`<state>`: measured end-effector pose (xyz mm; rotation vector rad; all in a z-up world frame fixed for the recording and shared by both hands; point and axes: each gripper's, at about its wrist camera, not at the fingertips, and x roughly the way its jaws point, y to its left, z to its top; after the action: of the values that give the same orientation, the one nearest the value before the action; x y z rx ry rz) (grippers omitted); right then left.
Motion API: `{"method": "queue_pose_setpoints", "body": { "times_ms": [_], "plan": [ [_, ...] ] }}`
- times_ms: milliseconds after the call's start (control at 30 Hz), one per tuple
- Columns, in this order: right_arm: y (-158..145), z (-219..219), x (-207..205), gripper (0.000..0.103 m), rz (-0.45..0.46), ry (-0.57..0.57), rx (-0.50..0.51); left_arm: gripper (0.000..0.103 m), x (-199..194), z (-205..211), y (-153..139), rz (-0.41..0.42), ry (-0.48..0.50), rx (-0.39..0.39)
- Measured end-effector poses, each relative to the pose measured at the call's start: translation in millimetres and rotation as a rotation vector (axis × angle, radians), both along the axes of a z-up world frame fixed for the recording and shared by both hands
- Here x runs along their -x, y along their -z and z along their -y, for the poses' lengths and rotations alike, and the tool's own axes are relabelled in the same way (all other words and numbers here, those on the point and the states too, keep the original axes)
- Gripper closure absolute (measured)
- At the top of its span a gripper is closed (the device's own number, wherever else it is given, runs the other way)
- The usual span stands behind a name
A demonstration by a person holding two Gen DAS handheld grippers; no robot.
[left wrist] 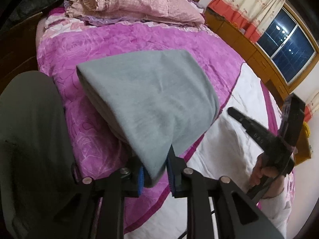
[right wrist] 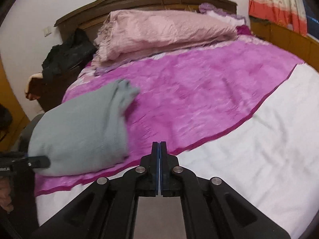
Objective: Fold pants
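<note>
Left gripper (left wrist: 154,176) pinches the near corner of the gray pants (left wrist: 147,99) — already a folded bundle on the pink blanket (left wrist: 159,37). Right gripper (right wrist: 159,149), fingers pressed together on nothing, hovers nearby — next, likely set the bundle down flat.

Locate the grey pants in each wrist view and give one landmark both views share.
Left wrist: grey pants at centre, clamped by the left gripper.
Right wrist: lower left, on the magenta blanket.
Shared landmark: pink pillow at the headboard.

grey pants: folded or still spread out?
Folded. The grey pants form a compact layered bundle on the pink blanket, one corner pinched in the left gripper; no legs lie spread.
</note>
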<state>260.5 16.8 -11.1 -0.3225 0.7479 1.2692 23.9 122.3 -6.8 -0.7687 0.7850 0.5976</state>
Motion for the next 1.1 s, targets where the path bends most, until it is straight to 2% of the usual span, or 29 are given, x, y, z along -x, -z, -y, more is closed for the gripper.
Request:
{"method": "queue_pose_setpoints", "body": {
  "times_ms": [67, 133, 167, 200, 233, 267, 300, 333, 367, 400, 467, 533, 600, 700, 733, 800, 833, 867, 933, 967, 1000, 1100],
  "plan": [
    [6.3, -3.1, 6.9, 0.103, -0.088, 0.002, 0.009, 0.082, 3.6, -1.1, -1.4, 0.007, 0.001, 0.015],
    [14.3, -1.9, 11.1, 0.101, -0.209, 0.047, 0.010, 0.082, 7.0, 0.9, -9.5, 0.007, 0.018, -0.007],
    [18.5, 0.0, 10.8, 0.090, -0.280, 0.075, -0.005, 0.082, 9.0, 3.0, -16.8, 0.008, 0.029, -0.029],
    [25.9, 4.2, 9.8, 0.082, -0.375, 0.114, -0.025, 0.080, 11.1, 5.6, -25.7, 0.009, 0.041, -0.062],
    [36.7, 12.8, 8.0, 0.071, -0.534, 0.180, -0.070, 0.074, 11.2, 7.2, -33.1, 0.009, 0.054, -0.093],
    [47.5, 23.6, 6.6, 0.065, -0.685, 0.242, -0.146, 0.068, 9.6, 8.5, -42.8, 0.008, 0.075, -0.142],
    [56.5, 31.0, 7.3, 0.061, -0.796, 0.289, -0.212, 0.065, 5.9, 8.7, -53.7, 0.006, 0.094, -0.204],
    [66.9, 40.6, 11.0, 0.052, -0.932, 0.331, -0.312, 0.060, 1.1, 8.8, -64.0, 0.010, 0.111, -0.269],
    [74.8, 48.3, 18.2, 0.049, -1.031, 0.372, -0.401, 0.057, -3.5, 9.8, -71.8, 0.016, 0.126, -0.326],
    [76.8, 51.6, 26.7, 0.049, -1.056, 0.420, -0.433, 0.057, -8.2, 9.3, -78.6, 0.022, 0.137, -0.382],
    [71.9, 47.5, 41.4, 0.048, -1.027, 0.460, -0.404, 0.057, -20.4, 7.5, -89.6, 0.012, 0.161, -0.478],
    [70.1, 38.6, 55.1, 0.046, -1.035, 0.479, -0.373, 0.057, -31.2, 3.8, -93.4, -0.024, 0.192, -0.518],
    [76.1, 31.1, 67.6, 0.046, -1.112, 0.478, -0.351, 0.057, -37.4, 0.8, -91.2, -0.061, 0.230, -0.516],
    [90.9, 32.9, 71.3, 0.046, -1.232, 0.467, -0.464, 0.052, -47.4, 15.2, -74.1, -0.148, 0.424, -0.527],
    [98.8, 35.1, 66.3, 0.045, -1.275, 0.475, -0.509, 0.051, -47.4, 23.9, -67.4, -0.167, 0.484, -0.557],
    [112.3, 31.3, 52.1, 0.045, -1.384, 0.491, -0.521, 0.051, -43.4, 36.4, -55.2, -0.212, 0.505, -0.634],
    [112.2, 25.5, 46.2, 0.044, -1.409, 0.478, -0.490, 0.048, -40.3, 37.9, -50.8, -0.215, 0.495, -0.614],
    [106.6, 11.6, 37.8, 0.040, -1.400, 0.430, -0.409, 0.041, -38.4, 36.2, -47.3, -0.204, 0.496, -0.563],
    [93.9, -6.3, 31.9, 0.040, -1.344, 0.375, -0.326, 0.038, -37.9, 32.7, -43.2, -0.185, 0.502, -0.486],
    [86.5, -14.2, 31.7, 0.065, -1.306, 0.369, -0.289, 0.037, -37.9, 33.7, -42.9, -0.179, 0.508, -0.479],
    [81.8, -17.8, 31.9, 0.085, -1.275, 0.379, -0.265, 0.037, -37.3, 36.3, -42.2, -0.178, 0.522, -0.488],
    [79.0, -11.3, 37.3, 0.089, -1.297, 0.405, -0.296, 0.028, -36.7, 45.4, -36.8, -0.202, 0.554, -0.562]
  ]
}}
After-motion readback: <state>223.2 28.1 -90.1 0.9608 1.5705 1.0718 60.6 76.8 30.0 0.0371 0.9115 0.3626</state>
